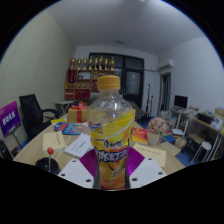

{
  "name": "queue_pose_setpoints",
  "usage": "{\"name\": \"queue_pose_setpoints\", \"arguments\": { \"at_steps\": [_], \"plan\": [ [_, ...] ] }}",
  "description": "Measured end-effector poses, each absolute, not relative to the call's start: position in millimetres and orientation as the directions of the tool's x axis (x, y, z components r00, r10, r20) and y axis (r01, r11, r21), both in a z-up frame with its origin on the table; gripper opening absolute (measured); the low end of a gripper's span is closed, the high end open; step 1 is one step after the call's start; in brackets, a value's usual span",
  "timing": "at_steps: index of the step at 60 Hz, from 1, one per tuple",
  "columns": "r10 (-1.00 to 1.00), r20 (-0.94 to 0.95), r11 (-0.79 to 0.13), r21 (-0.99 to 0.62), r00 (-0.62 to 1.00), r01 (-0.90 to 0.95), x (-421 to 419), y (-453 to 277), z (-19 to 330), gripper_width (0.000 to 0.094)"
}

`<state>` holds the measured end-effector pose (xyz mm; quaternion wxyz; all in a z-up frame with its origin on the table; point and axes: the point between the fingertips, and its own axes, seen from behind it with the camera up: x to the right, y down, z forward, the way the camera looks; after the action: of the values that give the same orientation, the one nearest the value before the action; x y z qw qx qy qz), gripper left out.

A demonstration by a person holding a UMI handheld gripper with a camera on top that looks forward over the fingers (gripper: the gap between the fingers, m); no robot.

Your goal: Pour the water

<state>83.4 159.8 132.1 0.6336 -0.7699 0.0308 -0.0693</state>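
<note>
A clear plastic bottle (112,130) with an orange cap and a yellow-orange label stands upright between my fingers, held well above the table. My gripper (112,170) is shut on the bottle: both purple pads (86,160) press against its lower sides. The bottle hides what lies straight ahead on the table.
A cluttered wooden table (50,145) lies below, with papers, a red-topped item (46,158) to the left and boxes beyond. Black chairs (35,110) stand at the left, a shelf of bottles (92,68) at the far wall, and desks with monitors (185,105) to the right.
</note>
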Motion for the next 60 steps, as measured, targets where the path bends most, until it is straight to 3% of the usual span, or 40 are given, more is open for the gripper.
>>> {"name": "queue_pose_setpoints", "arguments": {
  "at_steps": [13,18,27,33,39,60],
  "plan": [
    [-0.086,-0.026,-0.276,-0.96,0.996,-0.049,97,171,52,0.0353],
    [-0.089,-0.049,-0.195,-0.979,0.995,-0.066,102,169,61,0.0362],
    [-0.093,-0.045,-0.201,-0.977,0.995,-0.063,99,174,59,0.0409],
    [-0.077,-0.053,-0.293,-0.953,0.996,-0.073,99,166,52,0.0537],
    [-0.043,-0.103,-0.397,-0.911,0.994,-0.112,89,143,43,0.0823],
    [-0.122,-0.007,-0.469,-0.881,0.992,-0.064,38,-45,136,0.0826]
  ]
}}
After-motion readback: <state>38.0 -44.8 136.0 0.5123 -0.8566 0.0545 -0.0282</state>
